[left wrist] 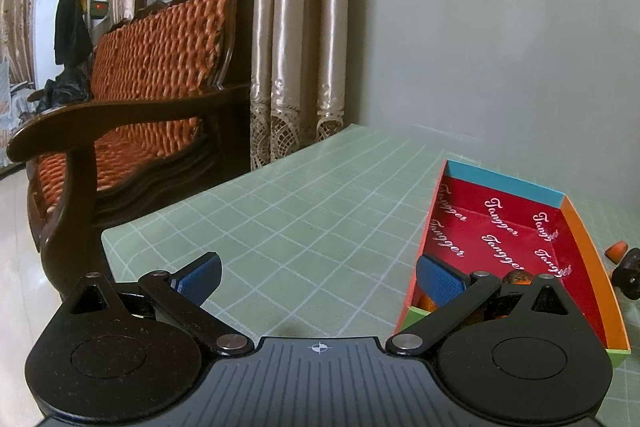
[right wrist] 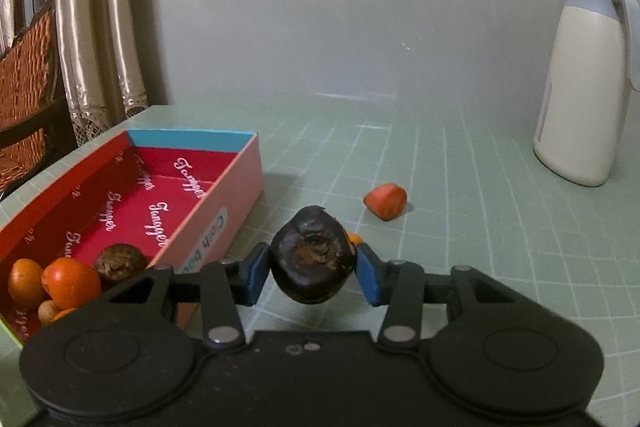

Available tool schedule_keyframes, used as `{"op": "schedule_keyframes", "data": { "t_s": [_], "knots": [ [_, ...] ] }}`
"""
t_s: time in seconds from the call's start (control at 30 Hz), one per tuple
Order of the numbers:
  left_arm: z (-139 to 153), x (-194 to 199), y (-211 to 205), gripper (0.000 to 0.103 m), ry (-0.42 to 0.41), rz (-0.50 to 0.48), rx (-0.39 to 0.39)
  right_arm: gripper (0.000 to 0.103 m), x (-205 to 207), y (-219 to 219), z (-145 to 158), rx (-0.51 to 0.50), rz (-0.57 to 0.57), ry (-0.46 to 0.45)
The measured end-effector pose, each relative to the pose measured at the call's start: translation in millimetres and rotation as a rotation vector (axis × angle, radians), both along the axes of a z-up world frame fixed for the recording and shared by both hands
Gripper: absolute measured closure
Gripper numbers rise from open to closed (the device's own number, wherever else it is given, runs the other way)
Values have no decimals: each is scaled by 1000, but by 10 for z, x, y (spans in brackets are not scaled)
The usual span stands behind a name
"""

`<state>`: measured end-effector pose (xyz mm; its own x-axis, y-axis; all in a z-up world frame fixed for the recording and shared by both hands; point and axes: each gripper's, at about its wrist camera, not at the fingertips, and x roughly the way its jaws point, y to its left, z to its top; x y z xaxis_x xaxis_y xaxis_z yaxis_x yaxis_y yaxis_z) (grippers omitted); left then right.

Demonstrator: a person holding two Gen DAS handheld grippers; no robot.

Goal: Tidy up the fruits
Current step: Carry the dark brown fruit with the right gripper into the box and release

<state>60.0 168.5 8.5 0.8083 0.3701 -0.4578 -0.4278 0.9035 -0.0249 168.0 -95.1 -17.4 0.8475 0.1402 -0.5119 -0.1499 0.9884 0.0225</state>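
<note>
My right gripper (right wrist: 313, 273) is shut on a dark brown wrinkled fruit (right wrist: 313, 269), held just above the green mat, right of the box. The open red-lined box (right wrist: 240, 163) holds orange fruits (right wrist: 71, 283), a brown fruit (right wrist: 120, 263) and a small tan one at its near end. An orange-red fruit (right wrist: 386, 201) lies on the mat beyond. A bit of another orange fruit (right wrist: 355, 238) shows behind the held one. My left gripper (left wrist: 318, 279) is open and empty over the mat, left of the box (left wrist: 580, 227).
A cream bottle with a grey cap (right wrist: 582, 83) stands at the back right. A wooden bench with an orange cushion (left wrist: 152, 75) and curtains (left wrist: 296, 27) stand left of the table. A grey wall backs the table.
</note>
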Motion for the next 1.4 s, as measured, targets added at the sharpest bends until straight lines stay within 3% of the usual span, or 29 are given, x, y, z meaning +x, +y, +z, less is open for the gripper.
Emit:
{"op": "schedule_keyframes", "data": {
  "t_s": [0.33, 0.63, 0.97, 1.3, 1.4],
  "knots": [
    [2, -25, 61, 0, 1, 12, -21, 58, -124, 75, 173, -3, 19, -38],
    [3, -26, 77, 0, 1, 22, -28, 58, -300, 314, 366, 24, 143, -87],
    [-6, -19, 101, 0, 4, 25, -42, 58, -391, 632, 259, -11, 262, -52],
    [-17, 31, 67, 0, 31, 15, -41, 59, -454, 777, 199, -57, 286, -59],
    [-15, 69, 83, 0, 42, -1, -82, 57, -478, 792, 183, -56, 291, -55]
  ]
}}
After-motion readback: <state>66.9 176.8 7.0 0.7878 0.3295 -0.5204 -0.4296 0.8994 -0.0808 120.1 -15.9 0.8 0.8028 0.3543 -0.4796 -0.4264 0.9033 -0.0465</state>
